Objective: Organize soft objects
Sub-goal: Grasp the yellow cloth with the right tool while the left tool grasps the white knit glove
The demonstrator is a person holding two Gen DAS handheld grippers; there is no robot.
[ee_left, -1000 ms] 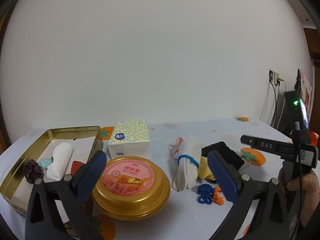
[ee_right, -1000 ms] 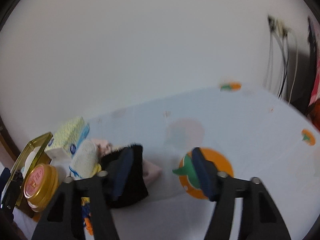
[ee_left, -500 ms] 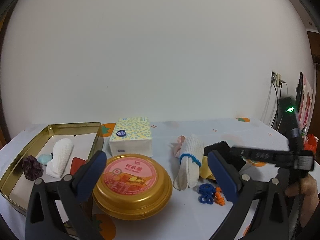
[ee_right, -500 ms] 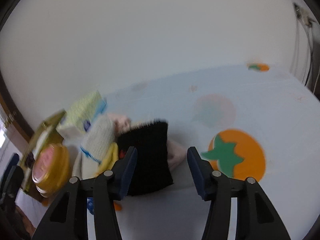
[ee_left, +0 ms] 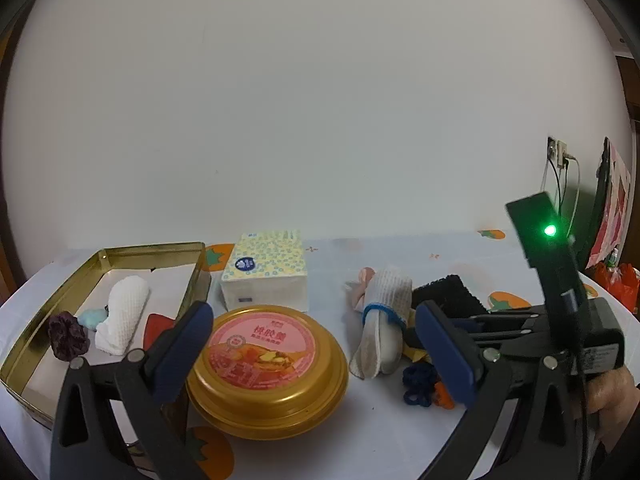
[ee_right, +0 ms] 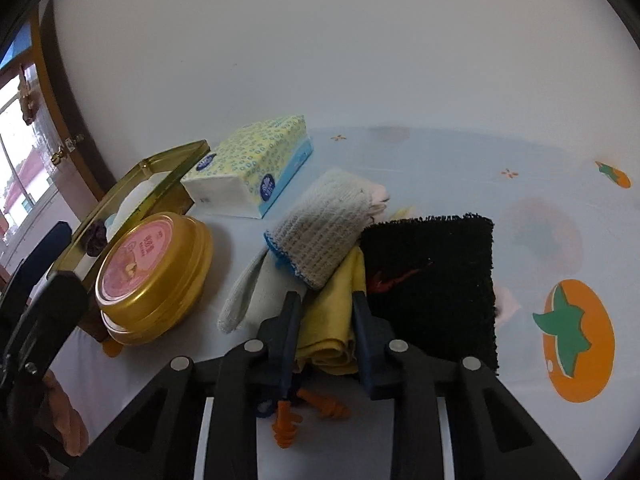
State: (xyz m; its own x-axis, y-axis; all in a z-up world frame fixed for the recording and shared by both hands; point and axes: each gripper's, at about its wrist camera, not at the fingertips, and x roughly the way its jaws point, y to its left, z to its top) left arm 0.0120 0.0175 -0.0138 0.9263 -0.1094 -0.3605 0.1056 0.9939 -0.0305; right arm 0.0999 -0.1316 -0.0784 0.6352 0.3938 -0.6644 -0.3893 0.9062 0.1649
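A pile of soft things lies on the white tablecloth: a rolled white glove with a blue cuff (ee_right: 320, 228), a folded yellow cloth (ee_right: 332, 312) and a black knitted cloth (ee_right: 436, 276). My right gripper (ee_right: 326, 320) has its jaws closed in on the yellow cloth, between the glove and the black cloth. My left gripper (ee_left: 312, 344) is open and empty above a round gold tin (ee_left: 268, 364). A gold tray (ee_left: 32, 344) at the left holds a white rolled cloth (ee_left: 124, 312), a dark scrunchie (ee_left: 68, 336) and a light blue bit (ee_left: 92, 316).
A yellow tissue pack (ee_left: 268, 272) stands behind the gold tin. Orange earplugs on a blue cord (ee_right: 288, 420) lie under my right gripper. Orange persimmon prints (ee_right: 576, 340) mark the tablecloth. Cables hang on the wall at the right (ee_left: 560, 176).
My right gripper swung left and down onto the soft pile and its jaws narrowed onto the yellow cloth. My left gripper has barely moved.
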